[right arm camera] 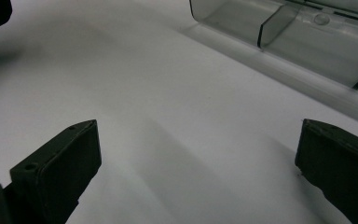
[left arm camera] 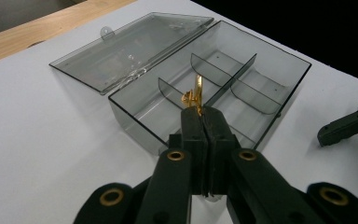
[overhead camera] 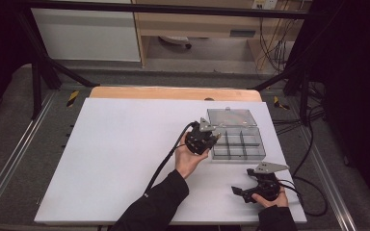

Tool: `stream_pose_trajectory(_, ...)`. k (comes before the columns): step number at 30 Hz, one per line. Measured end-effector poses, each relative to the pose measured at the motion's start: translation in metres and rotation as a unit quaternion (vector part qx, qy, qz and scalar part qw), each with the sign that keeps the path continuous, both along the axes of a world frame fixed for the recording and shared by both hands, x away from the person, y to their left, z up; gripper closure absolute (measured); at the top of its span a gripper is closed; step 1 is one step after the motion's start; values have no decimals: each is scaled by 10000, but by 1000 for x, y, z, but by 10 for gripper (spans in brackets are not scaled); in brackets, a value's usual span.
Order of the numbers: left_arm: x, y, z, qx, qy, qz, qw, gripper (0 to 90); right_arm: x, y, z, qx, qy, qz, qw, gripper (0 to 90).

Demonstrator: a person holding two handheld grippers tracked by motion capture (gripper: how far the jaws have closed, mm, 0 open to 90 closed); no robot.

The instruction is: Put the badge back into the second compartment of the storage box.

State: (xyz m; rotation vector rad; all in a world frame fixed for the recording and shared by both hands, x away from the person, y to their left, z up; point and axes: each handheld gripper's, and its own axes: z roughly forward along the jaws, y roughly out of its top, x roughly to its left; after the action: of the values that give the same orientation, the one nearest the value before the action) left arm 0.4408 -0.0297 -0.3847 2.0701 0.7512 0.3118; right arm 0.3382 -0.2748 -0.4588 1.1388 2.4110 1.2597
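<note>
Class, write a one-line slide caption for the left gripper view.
Left gripper, shut on a small gold piece, holds it over the open clear divided box.

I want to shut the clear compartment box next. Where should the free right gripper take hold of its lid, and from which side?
Grip the lid at its far edge, by the small tab, coming from behind the box: it lies flat, hinged along the box's back wall. The right gripper is open.

Small gold clip (left arm camera: 196, 95) upright, above open smoky compartment box (left arm camera: 279, 70).
</note>
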Motion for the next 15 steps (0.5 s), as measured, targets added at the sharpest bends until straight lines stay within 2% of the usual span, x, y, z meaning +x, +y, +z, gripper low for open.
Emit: stream_pose_trajectory(15, 11, -23, -4, 2, 58, -4, 10000, 884, 0, 0, 0, -12, -16, 15, 10000, 6)
